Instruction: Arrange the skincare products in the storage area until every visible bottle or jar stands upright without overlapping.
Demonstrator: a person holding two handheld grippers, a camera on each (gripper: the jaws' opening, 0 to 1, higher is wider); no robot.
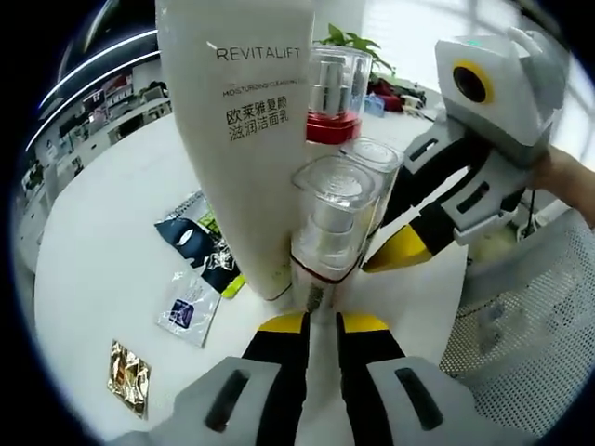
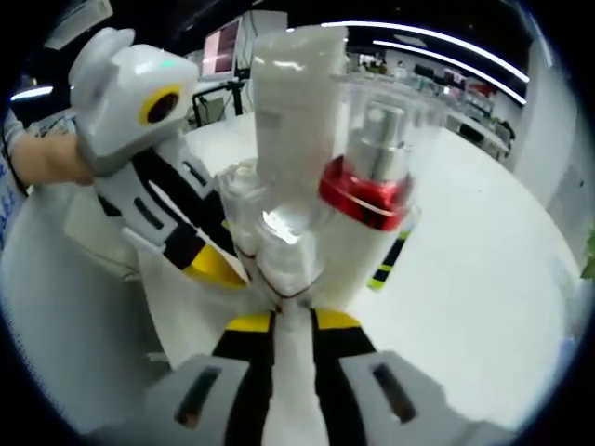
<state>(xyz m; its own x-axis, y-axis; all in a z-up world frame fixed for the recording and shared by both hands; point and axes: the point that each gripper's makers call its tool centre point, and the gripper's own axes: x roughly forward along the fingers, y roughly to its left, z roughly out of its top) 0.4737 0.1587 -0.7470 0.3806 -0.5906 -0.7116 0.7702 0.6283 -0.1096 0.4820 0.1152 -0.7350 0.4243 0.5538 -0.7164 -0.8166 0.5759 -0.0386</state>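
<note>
In the left gripper view, the left hand-held gripper point(image 1: 322, 322) is reaching toward a tight cluster of skincare products standing upright on the white tabletop point(image 1: 102, 242). Its yellow-tipped jaws are sitting close together around the base of a small clear-capped bottle point(image 1: 333, 212), apparently clenching it, though the contact itself is hard to make out. Just behind and touching that bottle, a tall white tube point(image 1: 244, 130) marked REVITALIFT is standing on its cap. A red-collared pump bottle point(image 1: 335, 93) under a clear cap is standing beside the tube, and another clear cap point(image 1: 372, 163) is showing between them. The right hand-held gripper point(image 1: 398, 251) is coming in from the right, its yellow tip resting beside the cluster; whether it is gripping anything I cannot tell, even in the right gripper view. Left of the tube, dark sachets point(image 1: 200, 243), a pale sachet point(image 1: 189, 311) and a gold sachet point(image 1: 128, 376) are lying flat, well apart from the bottles.
</note>
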